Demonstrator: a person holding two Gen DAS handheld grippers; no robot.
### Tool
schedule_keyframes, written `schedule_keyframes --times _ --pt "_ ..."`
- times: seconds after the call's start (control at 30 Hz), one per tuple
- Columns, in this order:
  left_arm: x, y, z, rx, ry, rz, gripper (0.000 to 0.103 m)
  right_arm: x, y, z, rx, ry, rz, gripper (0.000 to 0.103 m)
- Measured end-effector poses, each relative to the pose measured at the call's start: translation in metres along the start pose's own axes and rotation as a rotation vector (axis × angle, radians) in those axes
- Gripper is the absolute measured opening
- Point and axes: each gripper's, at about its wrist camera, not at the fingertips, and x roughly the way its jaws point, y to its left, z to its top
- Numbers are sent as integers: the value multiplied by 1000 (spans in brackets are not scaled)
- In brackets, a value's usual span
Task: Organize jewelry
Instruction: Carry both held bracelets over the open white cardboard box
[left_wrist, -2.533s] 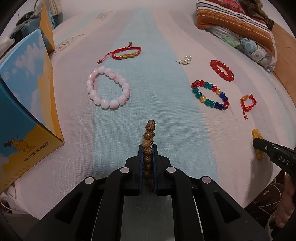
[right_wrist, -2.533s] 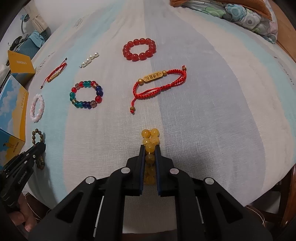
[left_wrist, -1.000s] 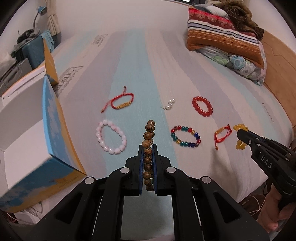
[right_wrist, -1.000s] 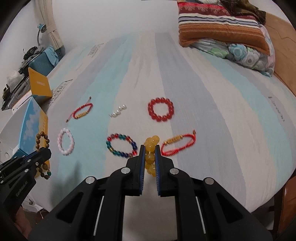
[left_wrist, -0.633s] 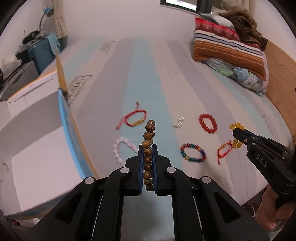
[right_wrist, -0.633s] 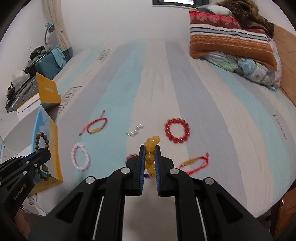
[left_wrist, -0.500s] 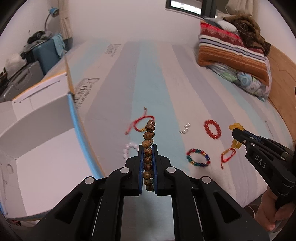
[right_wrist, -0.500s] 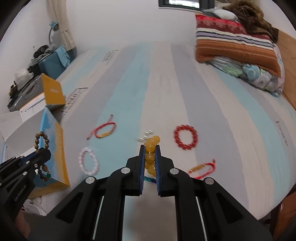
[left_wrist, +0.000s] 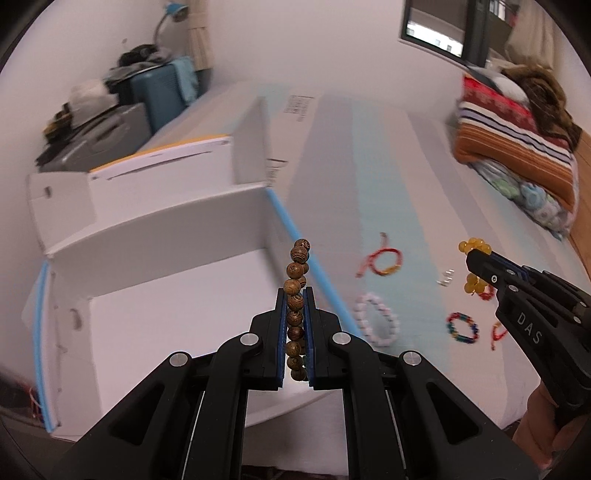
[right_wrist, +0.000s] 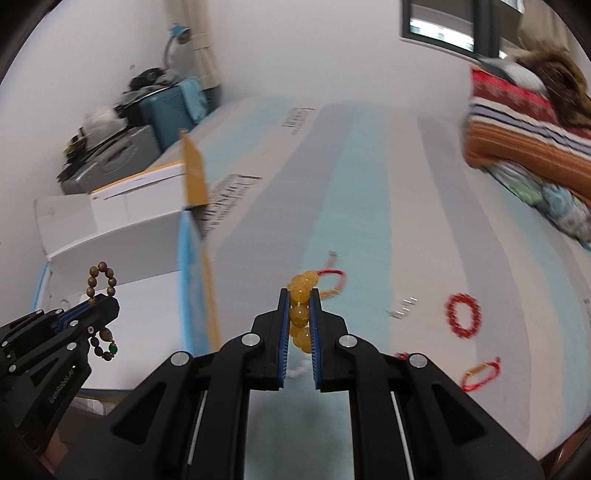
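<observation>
While both bracelets are carried toward the open white cardboard box (left_wrist: 155, 325), nothing is dropped yet.

Left-wrist view: left gripper (left_wrist: 295, 295) clamps brown wooden bead bracelet (left_wrist: 296, 295) at centre, above the box. Right-wrist view: right gripper (right_wrist: 299, 295) pinches yellow amber bead bracelet (right_wrist: 301, 306) centre-frame; next, position over box, release.

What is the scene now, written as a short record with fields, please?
left gripper: shut on the brown wooden bead bracelet, over the open white box
right gripper: shut on the yellow bead bracelet, over the striped bed
on the bed: pink bead bracelet, multicolour bead bracelet, red bead bracelet, two red cord bracelets
in the box: nothing seen
</observation>
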Motion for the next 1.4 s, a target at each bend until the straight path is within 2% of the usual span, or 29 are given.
schedule_keyframes --times 0.33,0.57,0.8,1.03,1.2,1.4 --pt "-2 78 -9 -99 35 94 8 15 103 1 -133 11 93 9" --pt "5 131 -22 -181 82 146 8 36 153 -5 -193 59 138 9" --pt "24 165 -39 -232 162 194 8 70 180 -16 -210 156 164 9" --pt "52 182 -51 -252 253 209 8 101 183 -27 -196 270 154 9" --pt "65 185 -58 -249 294 211 8 115 183 -34 -205 313 129 9" --pt "65 184 -61 -231 298 220 8 117 184 -37 -207 327 127 9"
